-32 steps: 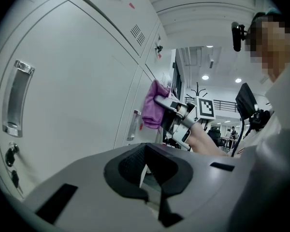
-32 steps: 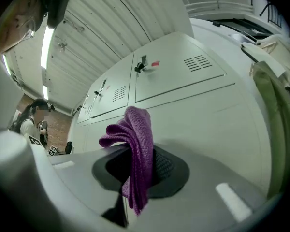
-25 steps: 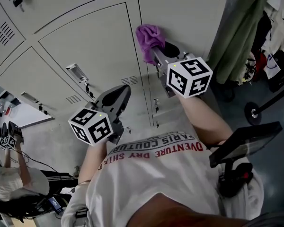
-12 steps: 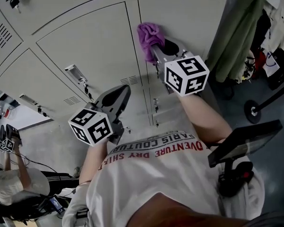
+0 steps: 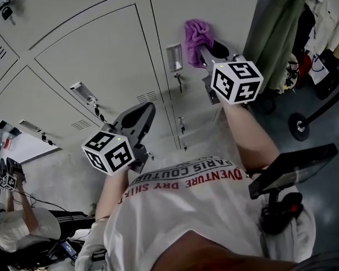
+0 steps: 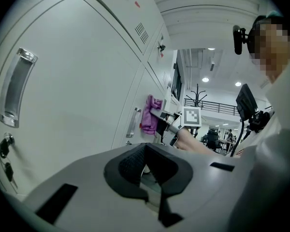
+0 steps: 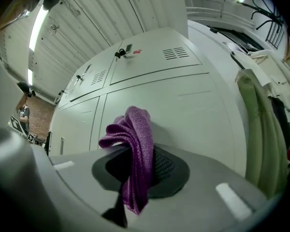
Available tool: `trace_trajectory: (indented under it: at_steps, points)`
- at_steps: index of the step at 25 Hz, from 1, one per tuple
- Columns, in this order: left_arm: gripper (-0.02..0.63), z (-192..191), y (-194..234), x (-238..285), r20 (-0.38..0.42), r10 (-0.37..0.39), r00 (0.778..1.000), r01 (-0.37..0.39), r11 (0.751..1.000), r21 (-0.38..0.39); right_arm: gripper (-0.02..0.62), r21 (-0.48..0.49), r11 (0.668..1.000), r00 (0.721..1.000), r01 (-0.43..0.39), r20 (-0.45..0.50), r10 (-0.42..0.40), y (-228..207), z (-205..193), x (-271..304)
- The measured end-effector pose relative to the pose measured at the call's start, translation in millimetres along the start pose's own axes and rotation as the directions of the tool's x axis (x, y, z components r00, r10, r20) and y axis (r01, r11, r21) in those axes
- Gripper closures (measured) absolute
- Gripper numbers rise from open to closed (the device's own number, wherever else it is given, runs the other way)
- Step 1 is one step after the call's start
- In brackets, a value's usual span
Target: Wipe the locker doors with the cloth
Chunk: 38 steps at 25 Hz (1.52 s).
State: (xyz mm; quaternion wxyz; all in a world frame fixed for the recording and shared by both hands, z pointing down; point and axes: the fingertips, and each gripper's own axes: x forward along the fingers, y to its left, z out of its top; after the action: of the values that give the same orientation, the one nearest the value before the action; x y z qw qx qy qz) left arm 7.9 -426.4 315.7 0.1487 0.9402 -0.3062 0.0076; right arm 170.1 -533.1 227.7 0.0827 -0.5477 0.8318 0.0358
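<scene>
Grey metal locker door [image 5: 220, 7] now bares its recessed handle [image 5: 173, 57], since the right gripper [image 5: 208, 48], jaws pinching a crumpled purple cloth [image 5: 198, 34], has wiped rightward past it.

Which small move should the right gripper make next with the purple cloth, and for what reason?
Probably slide the purple cloth across the locker door, away from the handle. The right gripper is shut on the cloth, which seems to touch the door just beside that handle, and much bare panel lies beyond. The left gripper hangs back, shut and empty.
</scene>
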Motion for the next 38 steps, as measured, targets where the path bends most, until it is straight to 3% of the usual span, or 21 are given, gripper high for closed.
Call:
trace_trajectory:
  at_steps: [13,21,27,33,38]
  points:
    - [0.606,-9,-10,20,-0.034,-0.031,0.999,0.031,1.000,-0.003,0.537,0.064,0.965,0.967,0.254,-0.003,-0.254,-131,2,-46]
    - [0.606,-11,-15,25,-0.046,-0.039,0.998,0.040,0.999,0.006,0.537,0.118,0.954,0.961,0.276,-0.001,-0.278,-149,-2,-52]
    - [0.606,-10,-13,18,-0.040,-0.021,0.999,0.022,1.000,0.012,0.537,0.166,0.961,0.973,0.220,0.026,-0.227,-127,7,-56]
    - [0.606,-8,-12,8,-0.030,-0.010,0.999,0.010,1.000,0.010,0.537,0.137,0.989,0.993,0.052,0.100,-0.066,-52,32,-55]
    - [0.606,-7,-11,-1,-0.019,0.003,1.000,-0.003,1.000,0.008,0.537,0.088,0.994,0.994,-0.061,0.097,0.053,11,20,-50]
